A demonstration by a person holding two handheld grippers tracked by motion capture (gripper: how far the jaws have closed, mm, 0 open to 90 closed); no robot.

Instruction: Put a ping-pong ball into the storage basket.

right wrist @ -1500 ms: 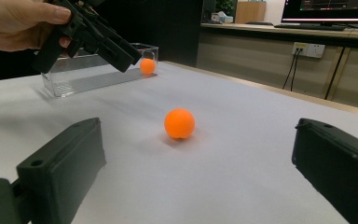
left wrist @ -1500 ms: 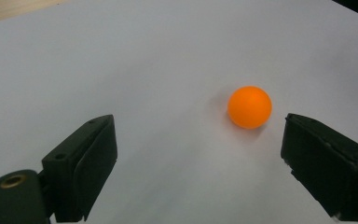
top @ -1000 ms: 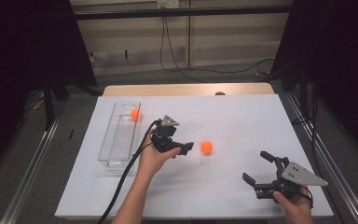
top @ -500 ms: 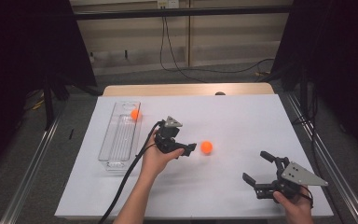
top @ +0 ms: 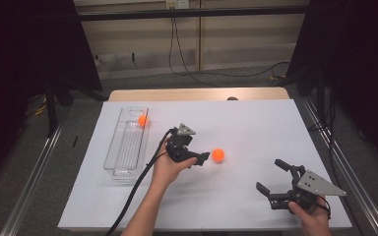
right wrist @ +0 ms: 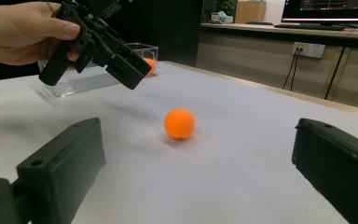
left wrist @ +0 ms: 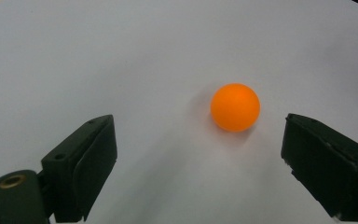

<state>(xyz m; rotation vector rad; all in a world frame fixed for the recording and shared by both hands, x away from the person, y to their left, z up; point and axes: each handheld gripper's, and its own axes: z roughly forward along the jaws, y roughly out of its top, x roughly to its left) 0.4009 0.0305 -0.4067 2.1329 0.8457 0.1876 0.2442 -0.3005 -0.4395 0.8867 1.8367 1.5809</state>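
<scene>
Left gripper (left wrist: 200, 154), jaws spread and empty: centre both pads around the orange ball (left wrist: 235, 107) on the table (top: 256, 128) before pinching.

so one ball (top: 218, 155) sits mid-desk (top: 256, 123) just right of the left gripper (top: 200, 158), another ball (top: 142, 120) sits in the tray (top: 123, 147) far left.

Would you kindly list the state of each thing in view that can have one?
Left gripper: open, empty, aimed at the loose ball.
Right gripper: open, empty, off to the side.
Orange ball on the table: loose, untouched.
Orange ball in the tray: resting at the far end.
Clear plastic tray: upright.
</scene>
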